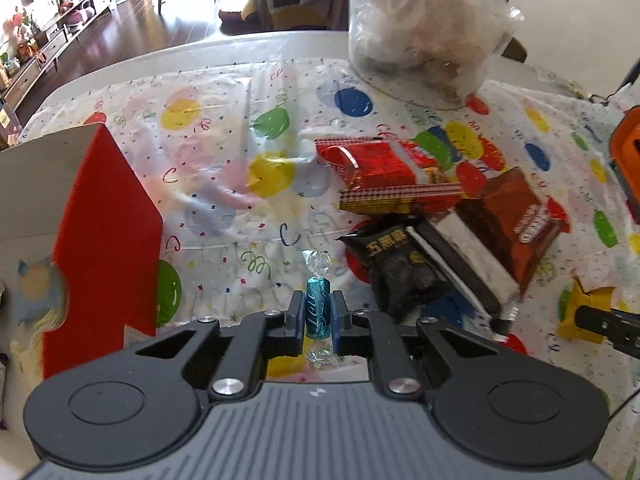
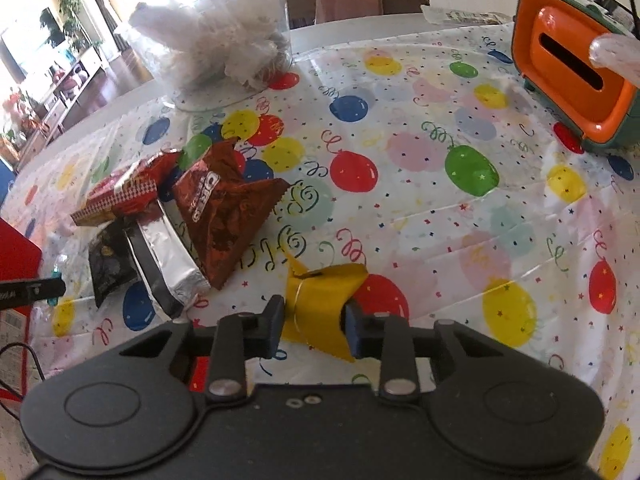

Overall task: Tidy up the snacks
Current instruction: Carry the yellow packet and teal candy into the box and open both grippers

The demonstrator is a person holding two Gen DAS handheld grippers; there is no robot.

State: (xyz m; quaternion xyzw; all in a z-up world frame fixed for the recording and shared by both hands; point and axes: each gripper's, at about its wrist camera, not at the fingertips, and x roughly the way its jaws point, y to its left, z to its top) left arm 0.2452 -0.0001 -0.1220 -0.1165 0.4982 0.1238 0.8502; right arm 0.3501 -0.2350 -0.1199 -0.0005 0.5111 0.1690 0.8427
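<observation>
My left gripper (image 1: 318, 310) is shut on a blue wrapped candy (image 1: 318, 306) held just above the balloon tablecloth. A red cardboard box (image 1: 100, 232) stands open at its left. My right gripper (image 2: 314, 322) is shut on a yellow snack packet (image 2: 320, 308), which also shows in the left wrist view (image 1: 580, 312). A pile of snacks lies between them: a red foil pack (image 1: 384, 176), a brown Oreo pack (image 2: 224, 204), a silver pack (image 2: 168, 248) and a black pack (image 1: 396, 268).
A clear plastic bag of white items (image 1: 424, 28) stands at the table's far side. An orange and green container (image 2: 572, 68) sits at the far right. The table's far edge (image 1: 200, 50) runs behind the cloth.
</observation>
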